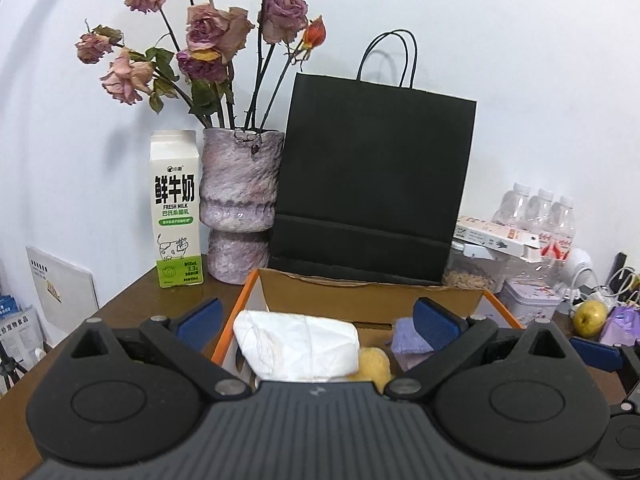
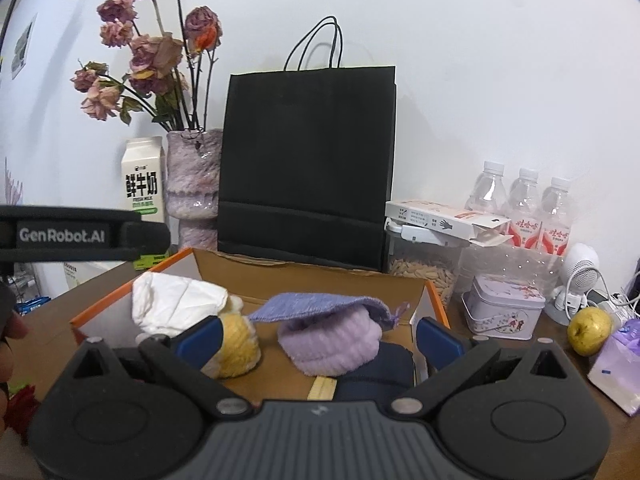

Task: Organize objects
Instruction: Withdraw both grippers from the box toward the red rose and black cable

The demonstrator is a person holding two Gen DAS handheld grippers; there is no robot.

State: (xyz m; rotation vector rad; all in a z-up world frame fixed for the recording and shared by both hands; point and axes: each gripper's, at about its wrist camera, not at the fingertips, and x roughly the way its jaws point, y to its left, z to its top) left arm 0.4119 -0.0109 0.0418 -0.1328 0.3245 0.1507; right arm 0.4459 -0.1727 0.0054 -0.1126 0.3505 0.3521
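An open cardboard box with orange edges (image 1: 240,300) (image 2: 436,304) stands on the brown table. Inside lie a white tissue pack (image 1: 296,346) (image 2: 176,306), a yellow fluffy ball (image 1: 374,364) (image 2: 236,340), a purple knit cloth (image 1: 408,338) (image 2: 320,306), a lavender plush towel (image 2: 330,340) and a dark navy item (image 2: 376,372). My left gripper (image 1: 316,324) is open above the box's near left part, over the tissue pack, gripping nothing. Hovering over the box's near edge, my right gripper (image 2: 318,340) is also open and empty. The left gripper's body (image 2: 80,234) shows at the left.
Behind the box stand a black paper bag (image 1: 372,176), a purple vase of dried roses (image 1: 240,200) and a milk carton (image 1: 176,208). To the right are water bottles (image 2: 524,208), a seed jar (image 2: 424,272), a tin (image 2: 504,312), a yellow apple (image 2: 590,330) and a purple packet (image 2: 620,368).
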